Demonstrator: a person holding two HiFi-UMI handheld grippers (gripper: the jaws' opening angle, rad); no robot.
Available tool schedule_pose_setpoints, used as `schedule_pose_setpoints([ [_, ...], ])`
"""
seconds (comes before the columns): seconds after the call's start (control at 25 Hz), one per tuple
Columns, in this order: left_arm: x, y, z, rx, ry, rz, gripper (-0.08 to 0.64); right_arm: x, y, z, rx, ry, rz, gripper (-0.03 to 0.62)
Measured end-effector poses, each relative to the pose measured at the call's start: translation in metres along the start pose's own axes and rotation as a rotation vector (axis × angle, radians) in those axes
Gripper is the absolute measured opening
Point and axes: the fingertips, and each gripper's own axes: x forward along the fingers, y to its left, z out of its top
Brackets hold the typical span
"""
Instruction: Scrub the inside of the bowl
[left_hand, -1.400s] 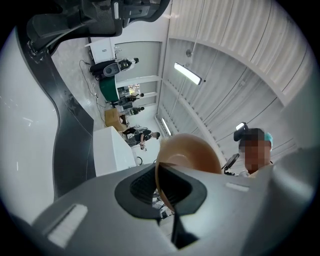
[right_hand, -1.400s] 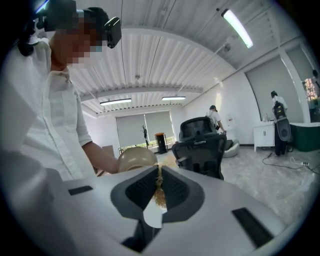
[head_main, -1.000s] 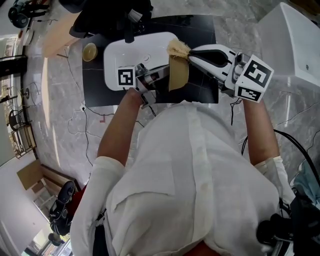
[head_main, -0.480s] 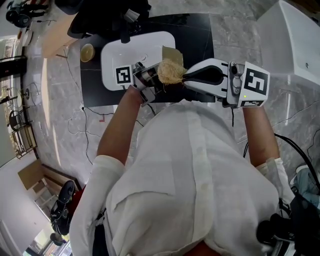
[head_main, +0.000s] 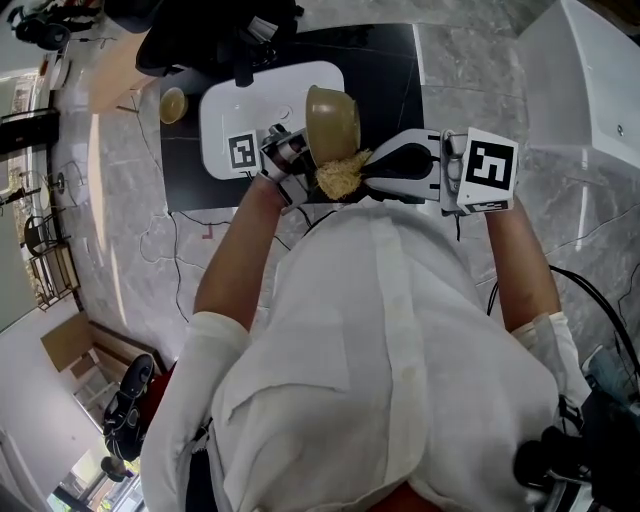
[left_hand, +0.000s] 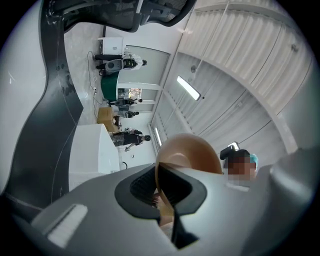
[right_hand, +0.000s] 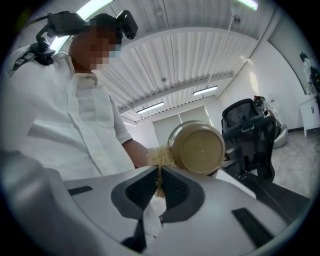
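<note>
Brown bowl (head_main: 333, 120) is tipped on its side in the upper middle, its rim pinched by the left claw (left_hand: 161, 186). The right claw (right_hand: 159, 187) pinches a straw-yellow scrubber (head_main: 338, 176) just beside the bowl.

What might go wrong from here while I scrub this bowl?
The left gripper pinches the bowl only by its rim, in the air, so scrubbing pressure might twist it loose. The right gripper holds just a thin edge of the scrubber, which may pull free.
</note>
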Motion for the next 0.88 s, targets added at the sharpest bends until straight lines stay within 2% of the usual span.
schedule_pose_setpoints([
  [0.16,0.010,-0.005,-0.017,0.026,0.072,-0.005,0.011,-0.010,-0.012,-0.026,-0.018,0.109,-0.031,0.020],
  [0.24,0.016,-0.001,-0.030,0.056,0.134,0.035,0.011,-0.020,-0.021,-0.033,-0.027,0.150,-0.061,0.020],
  [0.36,0.021,0.006,-0.043,0.099,0.183,0.101,0.011,-0.035,-0.028,-0.038,-0.057,0.211,-0.084,0.018],
  [0.48,0.018,0.014,-0.054,0.173,0.254,0.190,0.011,-0.047,-0.033,-0.040,-0.081,0.246,-0.107,0.018],
  [0.68,0.004,0.026,-0.071,0.231,0.353,0.312,0.011,-0.058,-0.044,-0.039,-0.098,0.230,-0.160,0.019],
  [0.88,-0.024,0.046,-0.081,0.264,0.436,0.455,0.011,-0.059,-0.046,-0.020,-0.075,0.123,-0.179,0.017],
])
